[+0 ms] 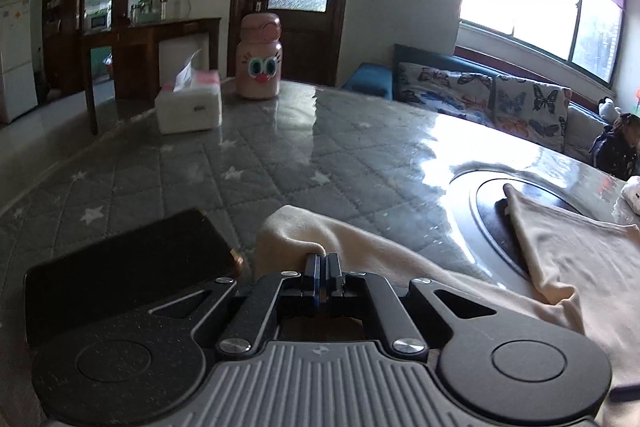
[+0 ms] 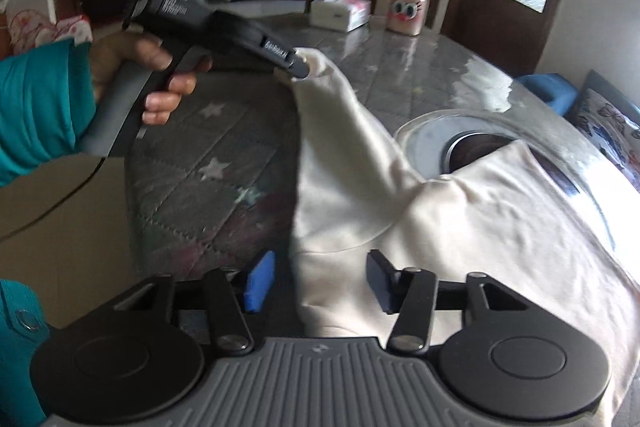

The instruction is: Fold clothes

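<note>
A cream garment [image 2: 460,211] lies spread on the grey quilted star-pattern table [image 1: 248,151]. My left gripper [image 1: 322,261] is shut on a raised corner of the garment [image 1: 304,231]. In the right wrist view the left gripper [image 2: 300,67] holds that corner lifted above the table, with a long fold hanging down. My right gripper [image 2: 320,279] is open, its jaws on either side of the garment's near edge, not closed on it.
A round recessed burner [image 1: 500,211] sits in the table, partly under the garment. A dark phone-like slab [image 1: 128,263] lies at the near left. A tissue box [image 1: 188,103] and a pink jar with eyes [image 1: 259,57] stand at the far edge.
</note>
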